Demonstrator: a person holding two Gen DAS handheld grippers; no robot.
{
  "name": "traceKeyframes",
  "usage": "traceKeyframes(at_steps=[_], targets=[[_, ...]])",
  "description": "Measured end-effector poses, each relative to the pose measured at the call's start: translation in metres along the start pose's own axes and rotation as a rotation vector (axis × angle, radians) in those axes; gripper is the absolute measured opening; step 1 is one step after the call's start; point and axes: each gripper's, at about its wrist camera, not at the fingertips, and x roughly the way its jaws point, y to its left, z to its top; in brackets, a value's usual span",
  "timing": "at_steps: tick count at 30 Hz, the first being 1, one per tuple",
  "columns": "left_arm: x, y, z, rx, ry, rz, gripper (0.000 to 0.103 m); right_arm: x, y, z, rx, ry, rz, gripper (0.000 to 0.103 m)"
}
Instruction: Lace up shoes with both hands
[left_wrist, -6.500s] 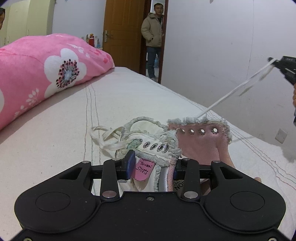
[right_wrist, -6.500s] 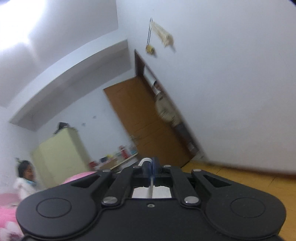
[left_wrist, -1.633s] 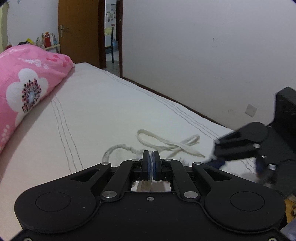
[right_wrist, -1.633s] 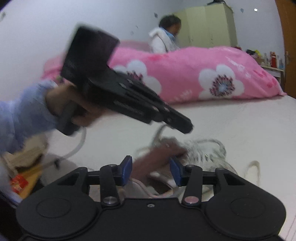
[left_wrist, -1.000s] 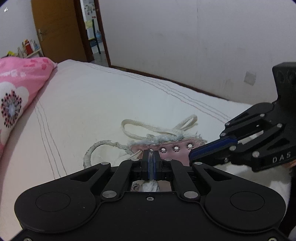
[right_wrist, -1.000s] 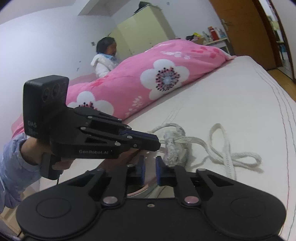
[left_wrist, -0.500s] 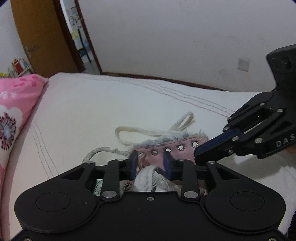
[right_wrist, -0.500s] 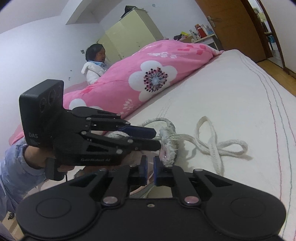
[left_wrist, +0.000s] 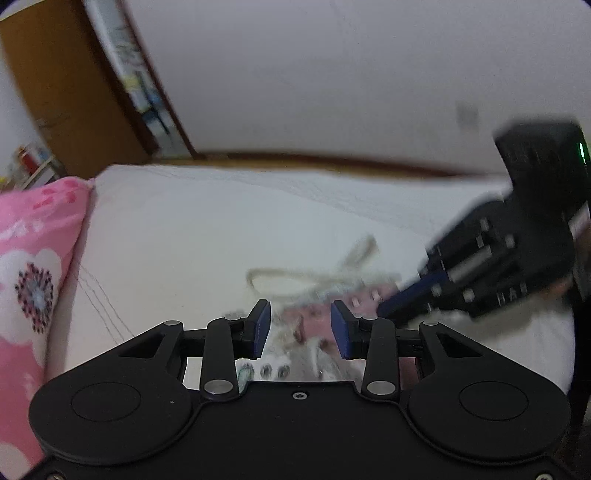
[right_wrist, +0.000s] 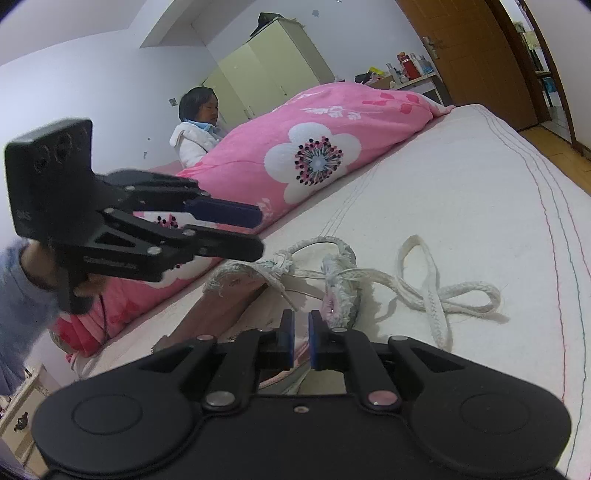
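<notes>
A worn pink and white shoe (right_wrist: 340, 291) with frayed edges lies on the bed, its metal eyelets (left_wrist: 271, 369) showing below my left gripper. A loose white lace (right_wrist: 436, 291) loops beside it. My left gripper (left_wrist: 299, 317) hangs open above the shoe (left_wrist: 314, 325) with nothing pinched; the right wrist view shows the left gripper (right_wrist: 258, 230) lifted clear. My right gripper (right_wrist: 301, 325) sits low over the shoe's opening with only a narrow slit between its pads. Its jaws are opening, and I see nothing pressed between them. The left wrist view is blurred; there the right gripper (left_wrist: 386, 310) reaches the pink eyelet flap.
The shoe rests on a white mattress (right_wrist: 461, 184). A pink flowered quilt (right_wrist: 314, 155) lies along the mattress's far side, and a person (right_wrist: 195, 129) sits behind it. A brown door (right_wrist: 469, 55) and a green wardrobe (right_wrist: 273, 59) stand further back. A sleeve and hand (right_wrist: 22, 280) hold the left gripper.
My left gripper was shut on a frayed white bit of the shoe; it has opened, let go, lifted and rolled. The right gripper has stayed in place, its slit a little wider.
</notes>
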Motion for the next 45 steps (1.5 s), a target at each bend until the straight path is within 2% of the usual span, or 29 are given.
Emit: traceKeyframes(at_steps=[2,3,4,5,8,10,12,16,24,28,33,45], targets=[[0.012,-0.008,0.01,0.074,0.095,-0.006,0.035,0.001,0.001,0.0,-0.009,0.0,0.003,0.008],[0.016,-0.01,0.013,0.099,0.124,-0.002,0.03,0.001,0.002,0.001,-0.013,-0.001,0.005,0.008],[0.021,-0.013,0.017,0.139,0.165,0.007,0.02,0.001,0.002,0.0,-0.016,-0.003,0.007,0.008],[0.026,-0.017,0.022,0.181,0.202,0.017,0.003,0.001,0.003,0.0,-0.02,-0.004,0.009,0.008],[0.036,-0.026,0.029,0.249,0.28,0.03,0.004,-0.001,0.001,0.0,-0.021,-0.007,0.021,0.008],[0.037,-0.028,0.028,0.255,0.299,0.04,0.004,-0.001,-0.001,0.0,-0.013,-0.009,0.033,0.008],[0.037,-0.028,0.027,0.247,0.294,0.049,0.003,-0.001,-0.003,0.0,-0.011,-0.012,0.043,0.008],[0.032,-0.021,0.025,0.163,0.235,0.057,0.003,-0.002,-0.004,-0.001,-0.005,-0.017,0.042,0.008],[0.033,-0.009,0.012,0.045,0.194,0.061,0.003,-0.003,-0.006,-0.004,0.023,-0.023,0.047,0.008],[0.022,0.001,0.009,-0.041,0.132,0.072,0.003,-0.004,-0.009,-0.005,0.043,-0.027,0.056,0.008],[0.017,0.009,0.007,-0.108,0.094,0.049,0.003,-0.005,-0.013,-0.007,0.076,-0.027,0.06,0.008],[0.029,0.011,-0.002,-0.167,0.025,-0.001,0.003,-0.004,-0.008,-0.003,0.069,-0.006,0.038,0.008]])
